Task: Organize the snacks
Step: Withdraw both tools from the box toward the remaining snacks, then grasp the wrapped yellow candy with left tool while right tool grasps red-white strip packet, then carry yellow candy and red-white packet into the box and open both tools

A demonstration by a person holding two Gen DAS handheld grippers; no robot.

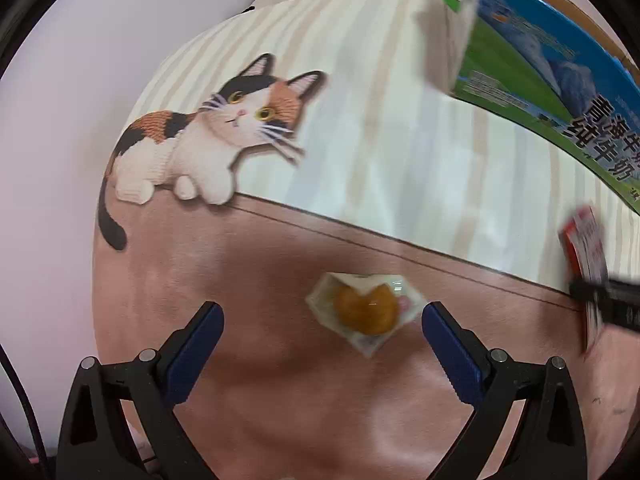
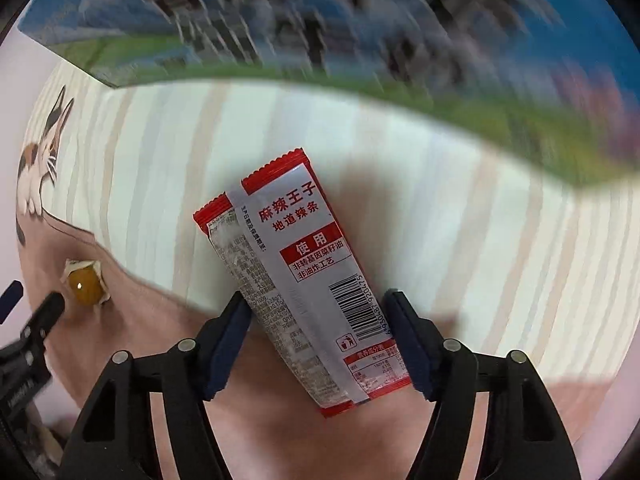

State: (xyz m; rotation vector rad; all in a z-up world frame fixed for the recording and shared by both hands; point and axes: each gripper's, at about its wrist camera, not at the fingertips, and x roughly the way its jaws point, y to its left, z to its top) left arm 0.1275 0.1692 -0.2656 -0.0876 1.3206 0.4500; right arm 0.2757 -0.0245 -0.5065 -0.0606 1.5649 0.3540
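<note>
A small clear packet with a round orange-brown snack (image 1: 366,312) lies on the brown part of the cat mat. My left gripper (image 1: 322,320) is open, its jaws wide on either side of and just short of the packet. My right gripper (image 2: 320,320) is shut on a red and silver spicy-strip packet (image 2: 298,276), held above the striped part of the mat. That packet also shows at the right edge of the left wrist view (image 1: 586,256). The orange snack shows at the left of the right wrist view (image 2: 84,283).
A blue and green milk carton box (image 1: 560,80) stands at the back right, also large and blurred in the right wrist view (image 2: 360,40). The mat (image 1: 360,140) carries a calico cat picture (image 1: 208,136). A white table surface lies to the left.
</note>
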